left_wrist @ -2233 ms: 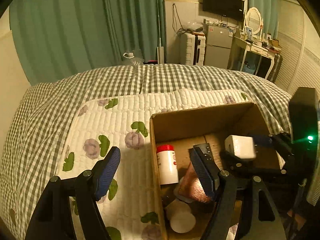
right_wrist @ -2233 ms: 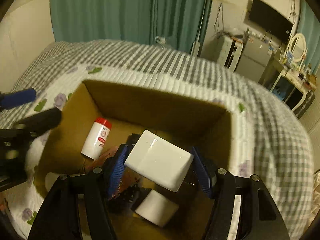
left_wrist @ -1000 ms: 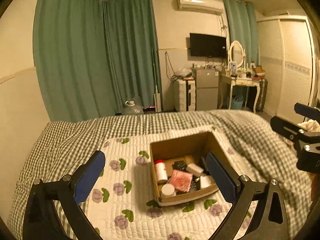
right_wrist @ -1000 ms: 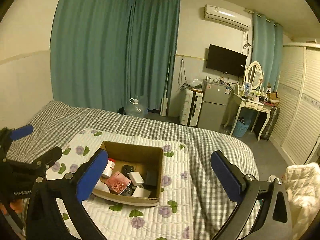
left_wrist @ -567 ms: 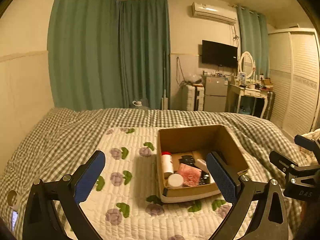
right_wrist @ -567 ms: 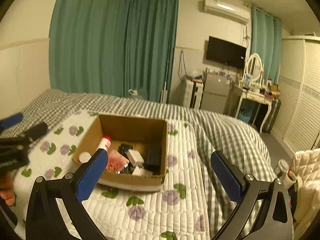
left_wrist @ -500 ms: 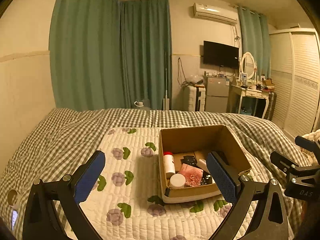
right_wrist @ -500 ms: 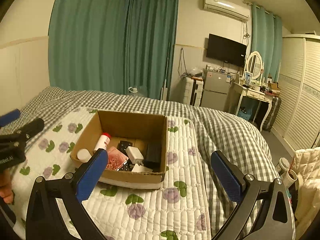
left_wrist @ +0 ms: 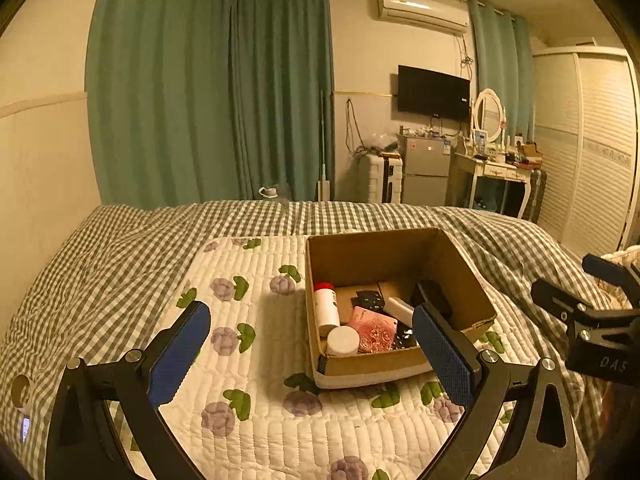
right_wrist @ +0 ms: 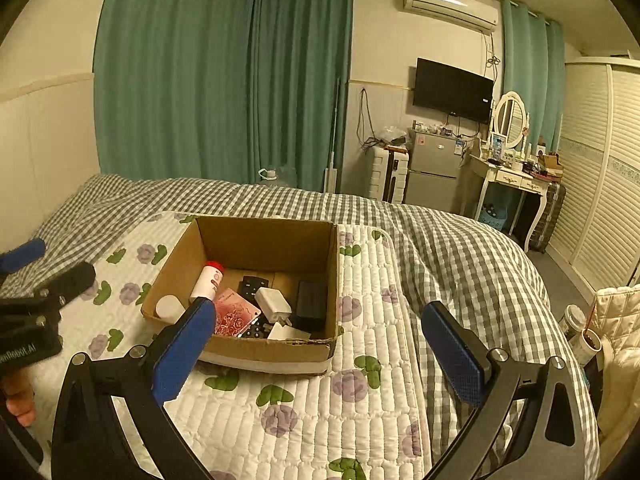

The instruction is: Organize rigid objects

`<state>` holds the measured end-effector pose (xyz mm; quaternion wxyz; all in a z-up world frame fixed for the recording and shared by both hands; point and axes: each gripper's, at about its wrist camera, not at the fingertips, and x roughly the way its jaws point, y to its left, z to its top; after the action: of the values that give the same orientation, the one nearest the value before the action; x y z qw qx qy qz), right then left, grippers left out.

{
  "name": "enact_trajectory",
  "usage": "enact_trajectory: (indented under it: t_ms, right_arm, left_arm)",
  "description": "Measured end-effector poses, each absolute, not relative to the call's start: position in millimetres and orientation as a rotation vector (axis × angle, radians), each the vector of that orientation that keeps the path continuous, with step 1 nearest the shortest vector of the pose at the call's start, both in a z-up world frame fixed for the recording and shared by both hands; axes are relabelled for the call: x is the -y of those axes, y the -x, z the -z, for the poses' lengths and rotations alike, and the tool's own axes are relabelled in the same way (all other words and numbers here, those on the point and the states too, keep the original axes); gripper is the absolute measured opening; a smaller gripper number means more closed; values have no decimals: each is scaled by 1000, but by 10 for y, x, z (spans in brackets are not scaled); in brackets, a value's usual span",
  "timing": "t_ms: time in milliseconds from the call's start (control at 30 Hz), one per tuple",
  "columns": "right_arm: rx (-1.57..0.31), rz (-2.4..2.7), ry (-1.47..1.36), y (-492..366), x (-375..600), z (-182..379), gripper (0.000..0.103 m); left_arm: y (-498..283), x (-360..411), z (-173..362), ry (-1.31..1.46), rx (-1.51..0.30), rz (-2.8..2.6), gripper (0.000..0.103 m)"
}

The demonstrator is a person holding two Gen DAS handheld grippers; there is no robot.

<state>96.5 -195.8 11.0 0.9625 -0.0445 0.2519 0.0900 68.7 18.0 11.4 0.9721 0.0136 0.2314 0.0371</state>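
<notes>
An open cardboard box [left_wrist: 360,254] [right_wrist: 264,240] sits on a white floral quilted mat on the bed. Inside lie a white bottle with a red cap [left_wrist: 326,308] [right_wrist: 206,280], a white round jar [left_wrist: 343,340], a pink card [left_wrist: 372,328] [right_wrist: 234,316], a white charger [right_wrist: 273,300], a black remote [right_wrist: 252,282] and a black block [right_wrist: 311,300]. My left gripper [left_wrist: 312,354] is open and empty, held back from the box. My right gripper [right_wrist: 320,354] is open and empty, also short of the box.
The quilted mat [right_wrist: 360,380] lies on a grey checked bedspread [right_wrist: 460,248]. Green curtains [right_wrist: 224,80], a small fridge [right_wrist: 434,172], a dressing table [right_wrist: 508,180] and a wardrobe [right_wrist: 600,168] stand beyond the bed. Each gripper shows at the edge of the other's view.
The right gripper let go of the white charger into the box and opened. Both grippers pulled back and up from the box; over the last half second they barely shifted.
</notes>
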Motion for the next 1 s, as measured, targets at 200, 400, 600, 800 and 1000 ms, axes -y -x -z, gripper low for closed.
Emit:
enact_trajectory:
  t_ms: [200, 400, 600, 800, 1000]
  right_arm:
    - [-507, -186, 91, -966, 1944, -123, 103]
    - [-513, -185, 100, -952, 1925, -110, 103]
    - [-511, -179, 105, -977, 1928, -112, 103]
    - [-507, -179, 120, -968, 1914, -95, 103]
    - [-513, -181, 122, -978, 1900, -83, 103]
  left_arm:
    - [-696, -153, -88, -21, -487, -65, 103]
    - [-717, -188, -85, 8, -505, -60, 103]
    - [-718, -166, -100, 1, -507, -54, 103]
    - [-729, -165, -81, -1, -517, -53, 103]
    - [-736, -175, -74, 1, -520, -54, 103]
